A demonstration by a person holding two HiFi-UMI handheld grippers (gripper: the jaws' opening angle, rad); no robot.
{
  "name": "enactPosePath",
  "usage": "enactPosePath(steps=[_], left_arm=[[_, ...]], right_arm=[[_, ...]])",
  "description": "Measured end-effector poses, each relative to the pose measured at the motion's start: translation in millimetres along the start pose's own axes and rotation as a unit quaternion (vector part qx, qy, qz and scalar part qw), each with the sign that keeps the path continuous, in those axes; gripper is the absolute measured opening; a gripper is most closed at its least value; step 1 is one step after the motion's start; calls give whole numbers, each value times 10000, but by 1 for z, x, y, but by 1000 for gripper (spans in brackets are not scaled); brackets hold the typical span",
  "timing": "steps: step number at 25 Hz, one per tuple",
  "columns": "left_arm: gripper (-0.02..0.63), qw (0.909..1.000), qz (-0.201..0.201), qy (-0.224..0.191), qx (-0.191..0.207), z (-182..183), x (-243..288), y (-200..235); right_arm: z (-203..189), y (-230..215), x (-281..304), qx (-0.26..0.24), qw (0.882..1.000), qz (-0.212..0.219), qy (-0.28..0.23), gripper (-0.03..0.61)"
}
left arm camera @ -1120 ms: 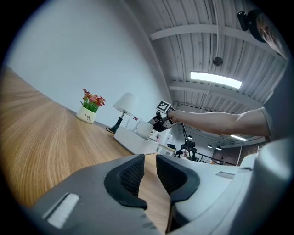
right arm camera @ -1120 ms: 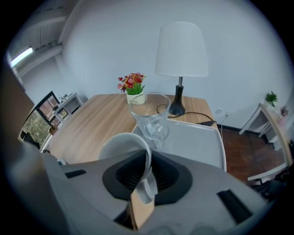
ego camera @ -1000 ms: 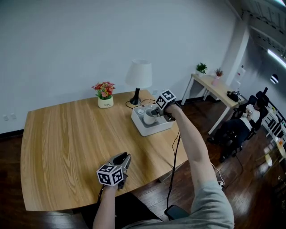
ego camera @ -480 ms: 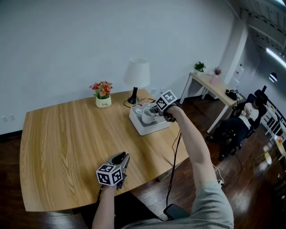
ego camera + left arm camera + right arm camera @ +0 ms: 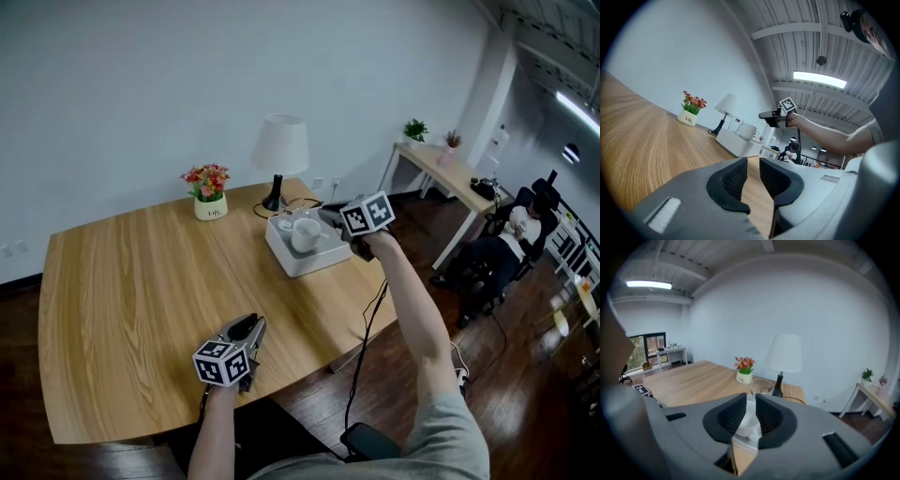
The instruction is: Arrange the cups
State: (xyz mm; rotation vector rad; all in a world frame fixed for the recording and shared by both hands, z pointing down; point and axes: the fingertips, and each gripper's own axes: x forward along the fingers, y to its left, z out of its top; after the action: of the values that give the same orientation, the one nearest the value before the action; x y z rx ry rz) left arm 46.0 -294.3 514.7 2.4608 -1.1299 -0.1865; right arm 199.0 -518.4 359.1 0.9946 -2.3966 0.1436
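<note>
Near the table's far right corner: a white tray (image 5: 300, 266) sits on the wood of the table (image 5: 122, 300), just in front of the lamp.
Cup: a white cup (image 5: 305, 234) stands upright inside the tray, about at its middle, with nothing gripping it.
Glass: a clear glass (image 5: 761, 386) stands beyond the cup, toward the lamp; whether the two touch cannot be told.
Right gripper: the right gripper (image 5: 330, 219) is released, its jaws a narrow gap apart with nothing between them (the cup shows through the gap but lies farther off, down in the tray). It is held up in the air over the tray's right end, clear of the cup, and points toward the table's far left.
Left gripper: the left gripper (image 5: 248, 326) is also unclenched and empty, with bare wood showing between its jaws. It is low over the table by the near edge, right of middle, well apart from the tray and aimed at it.
Lamp: a white-shaded lamp (image 5: 279, 150) on a black stem stands at the far edge.
Flowers: a small white pot of red flowers (image 5: 208, 192) stands at the far edge, left of the lamp.
Cable: a black cable (image 5: 361, 356) hangs from the right gripper past the table's right edge.
</note>
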Motion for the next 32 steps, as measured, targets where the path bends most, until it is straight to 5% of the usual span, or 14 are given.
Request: enactPosePath(steps=[4,10,18,26,32], left_arm=[[83,9982,-190,-469,-325,20,-16,1],[89,9921,-725,-997,-217,62,-63,-44],[89,9896,-1090,-924,-148,44,-101,-99],[89,9904,-999,-956,19,28,-130,-123],[91,9907,-673,-1178,46,29,-157,-121]], right_arm=[[12,81,-55,598,9783,858,-1790,34],[-46,223,-138,1003,9076,2326,-3349,32],[-110,341,-168,652,8675,3160,-3786,32],[-99,419,-204,-299,7947,3911,-4632,34],[-104,460,-199,-827,7825,4288,-4439,33]])
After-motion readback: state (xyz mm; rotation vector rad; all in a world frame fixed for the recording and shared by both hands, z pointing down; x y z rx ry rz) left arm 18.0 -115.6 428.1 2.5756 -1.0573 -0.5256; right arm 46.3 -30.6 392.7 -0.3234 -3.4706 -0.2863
